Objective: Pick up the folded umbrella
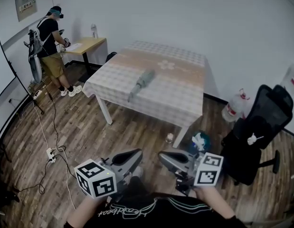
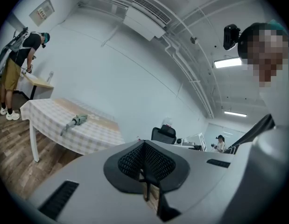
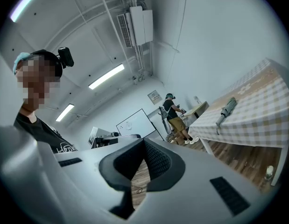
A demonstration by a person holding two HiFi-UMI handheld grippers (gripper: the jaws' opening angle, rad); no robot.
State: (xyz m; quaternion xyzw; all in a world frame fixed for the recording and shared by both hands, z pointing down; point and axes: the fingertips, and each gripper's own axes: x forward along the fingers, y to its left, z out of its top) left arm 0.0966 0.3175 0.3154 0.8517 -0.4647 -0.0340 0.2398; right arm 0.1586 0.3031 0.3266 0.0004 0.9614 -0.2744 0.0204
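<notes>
Head view: overhead, steeply down — table (image 1: 184,99) far off.
Gripper views: low, level, along jaws.
Shared: table, folded umbrella (image 1: 142,82).

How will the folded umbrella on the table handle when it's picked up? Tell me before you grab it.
The umbrella is a slim, long bundle, so it is probably light and fairly stiff along its length, though the wrapped fabric may give. Its rounded shape could let it roll on the checked tablecloth if nudged sideways.

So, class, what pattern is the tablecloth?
The tablecloth is pale checked with a tan band; head view shows it best.
</notes>
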